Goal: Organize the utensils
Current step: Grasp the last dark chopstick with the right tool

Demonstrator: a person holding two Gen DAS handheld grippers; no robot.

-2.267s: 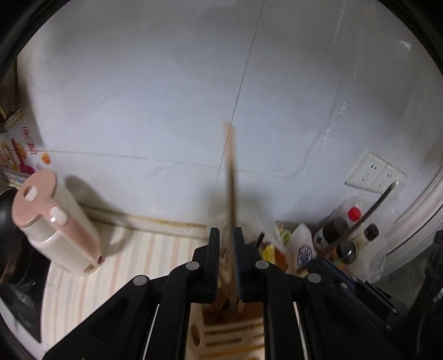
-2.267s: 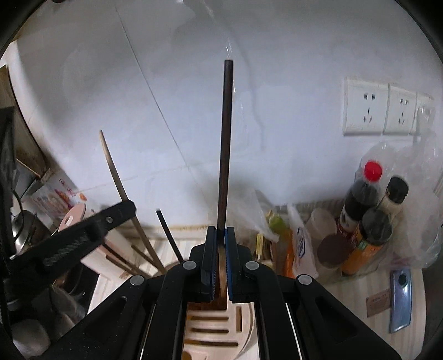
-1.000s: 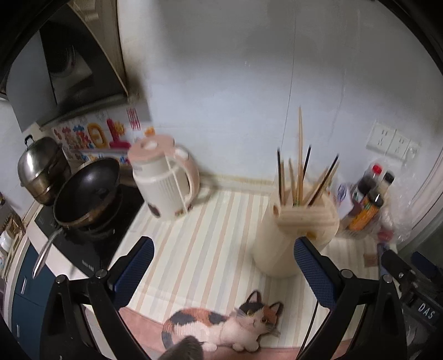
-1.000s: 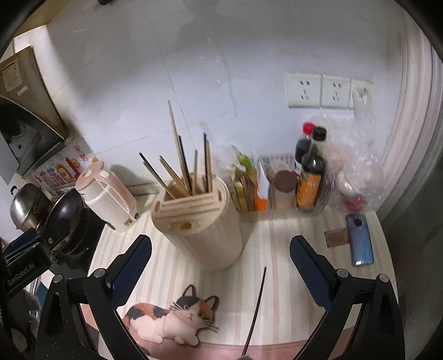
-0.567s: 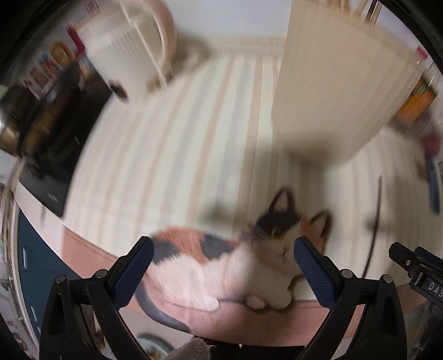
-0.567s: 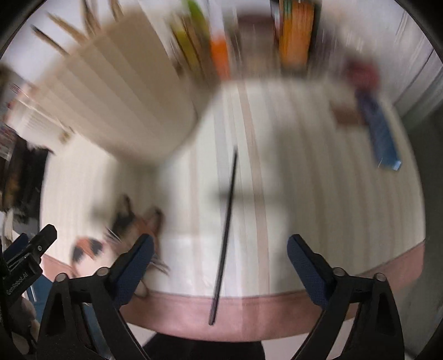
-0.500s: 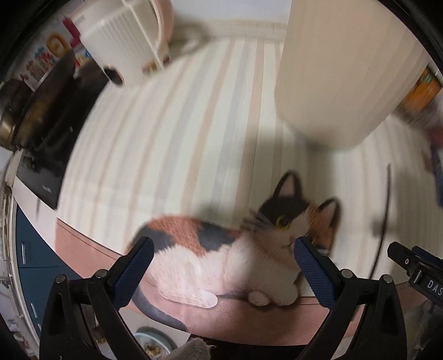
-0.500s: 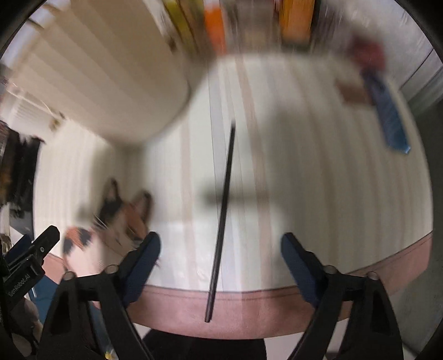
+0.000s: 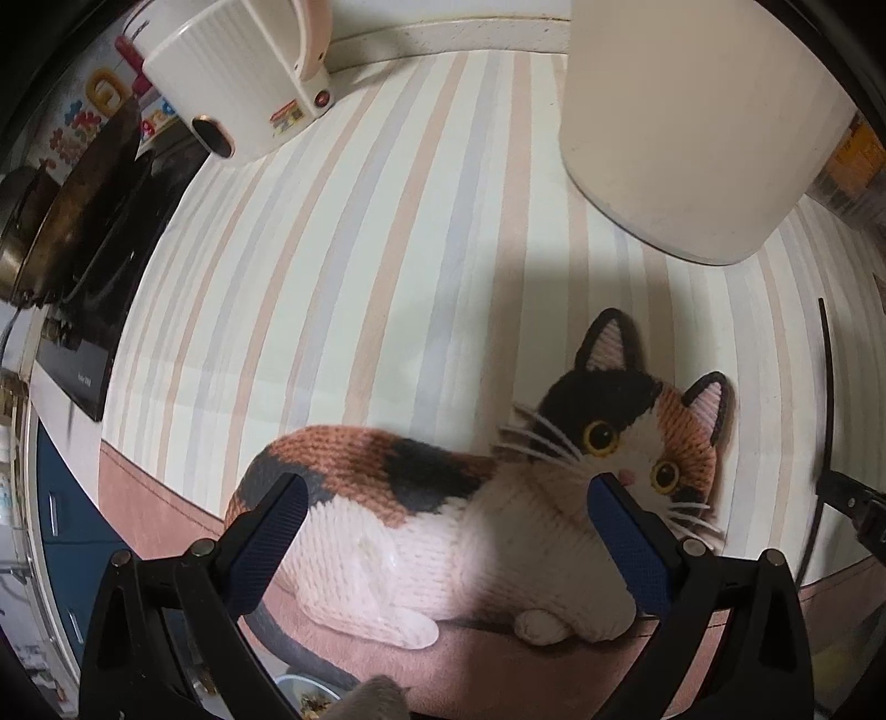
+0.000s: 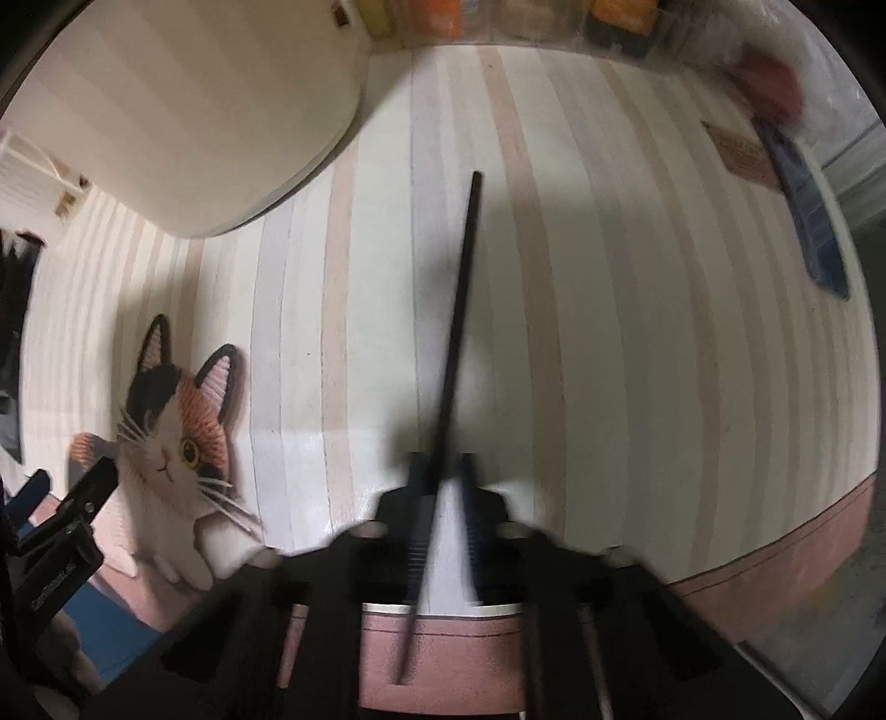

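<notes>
A single black chopstick (image 10: 457,332) lies on the striped mat, pointing away from me; it also shows at the right edge of the left wrist view (image 9: 829,387). My right gripper (image 10: 443,465) is low over its near half, jaws blurred and narrowed around it with a small gap still showing. My left gripper (image 9: 443,498) is wide open and empty above the cat picture (image 9: 498,498). The cream utensil holder (image 9: 692,122) stands at the back; its base also shows in the right wrist view (image 10: 194,111).
A pink-and-white kettle (image 9: 238,72) stands at the back left, with a black pan (image 9: 83,183) on the hob beside it. Bottles and packets (image 10: 554,16) line the back. A blue phone (image 10: 808,216) and a brown card (image 10: 742,152) lie at the right.
Both grippers let go of chopsticks at the holder, opened and dropped to the mat. The right gripper's jaws have now narrowed around the black chopstick lying there.
</notes>
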